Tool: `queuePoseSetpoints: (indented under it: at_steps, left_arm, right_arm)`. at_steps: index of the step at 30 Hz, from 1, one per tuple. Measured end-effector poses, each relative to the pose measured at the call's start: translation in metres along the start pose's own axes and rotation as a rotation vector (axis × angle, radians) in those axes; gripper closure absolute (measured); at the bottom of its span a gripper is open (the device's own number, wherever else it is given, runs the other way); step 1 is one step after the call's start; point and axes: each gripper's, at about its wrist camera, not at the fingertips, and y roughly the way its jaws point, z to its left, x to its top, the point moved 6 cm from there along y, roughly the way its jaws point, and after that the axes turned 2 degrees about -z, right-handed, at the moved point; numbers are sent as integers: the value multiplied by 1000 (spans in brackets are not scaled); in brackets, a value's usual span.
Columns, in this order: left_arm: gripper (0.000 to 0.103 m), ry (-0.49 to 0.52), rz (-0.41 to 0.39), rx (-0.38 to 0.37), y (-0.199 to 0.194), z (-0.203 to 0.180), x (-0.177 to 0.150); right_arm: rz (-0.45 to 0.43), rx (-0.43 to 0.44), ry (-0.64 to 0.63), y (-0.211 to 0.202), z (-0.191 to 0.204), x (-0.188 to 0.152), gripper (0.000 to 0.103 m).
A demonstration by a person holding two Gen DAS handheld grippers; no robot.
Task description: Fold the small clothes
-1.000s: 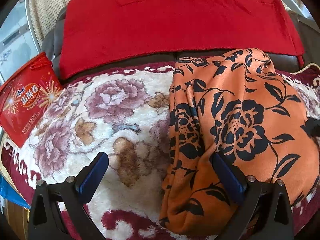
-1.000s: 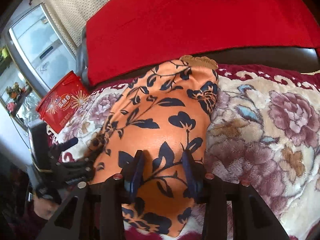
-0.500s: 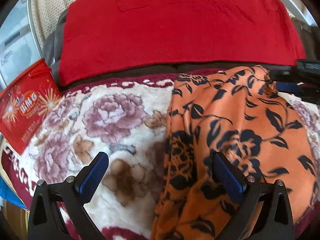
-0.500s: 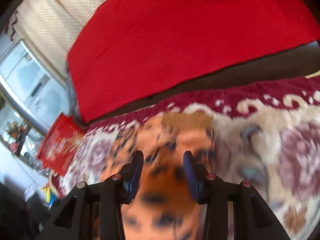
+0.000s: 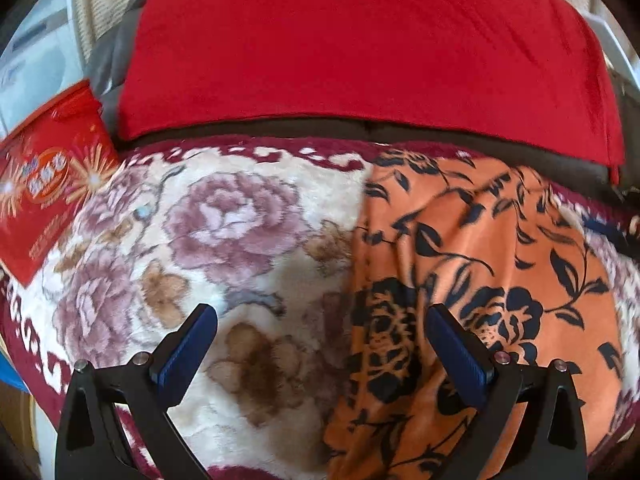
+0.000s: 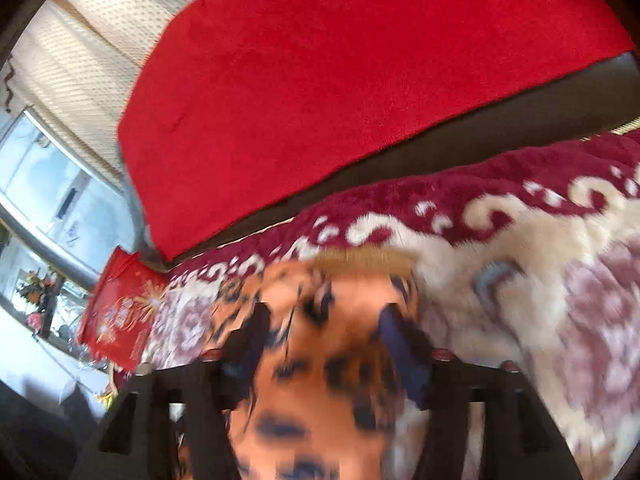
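On the far left a red bag (image 5: pixel 44 184) leans clear of my work, so the blanket (image 5: pixel 224 240) gives me a soft, flat bed for folding. My left gripper (image 5: pixel 320 344) hangs wide open and empty, its right finger over the garment (image 5: pixel 472 280), I think ready to pinch an edge. The garment lies right of centre on the blanket. My right gripper (image 6: pixel 324 344) is opening with cloth between its jaws; blur hides any contact.

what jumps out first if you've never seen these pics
The orange garment with black flowers lies on the right of a cream floral blanket. Behind both, a big red cloth drapes the sofa back. A red printed bag stands at the far left.
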Motion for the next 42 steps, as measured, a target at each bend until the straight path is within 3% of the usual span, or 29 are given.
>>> queuePoseSetpoints:
  at_steps: [7,10,13,14,16,17,20,23,27,31,36,37,38,39,42]
  left_arm:
    - [0,-145,75,-101,8,27,-6]
    - [0,-151,128,-152,17,22,-13]
    - [0,-168,175,-247,25,12,-17]
    - [0,-170,204,-299,29,5,-20]
    - [0,-173,231,-332,34,-4,-23]
    - [0,-167,230,-324,36,-6,-23]
    - [0,-98,159,-224,30,-15,-19]
    - [0,-32,83,-140,20,-21,-12]
    - [0,33,45,-61,16,-33,-13]
    - [0,90,25,-21,10,-36,-18]
    - [0,137,-9,17,-4,-40,-19]
    - [0,142,-13,21,-6,-41,-19]
    - [0,144,-14,23,-3,-40,-16]
    - [0,148,-17,28,-5,-41,-16]
    - [0,158,-22,35,-8,-45,-16]
  right_arm:
    - [74,88,79,-44,-33,-62,30]
    - [128,164,139,-37,-35,-79,25]
    - [163,174,142,-20,-30,-92,24]
    - [177,204,155,-14,-29,-95,23]
    - [179,250,184,-7,-28,-100,22]
    - [155,254,170,-6,-26,-100,24]
    - [123,211,78,-11,-18,-100,44]
    - [107,188,16,-15,-8,-99,46]
    - [150,203,102,-8,-18,-87,31]
    - [97,200,145,-5,-27,-62,19]
    - [116,218,230,26,-34,-46,19]
    - [109,223,233,28,-38,-43,20]
    - [95,210,224,34,-39,-40,30]
    - [97,197,210,39,-38,-39,47]
    - [118,162,171,48,-35,-40,60]
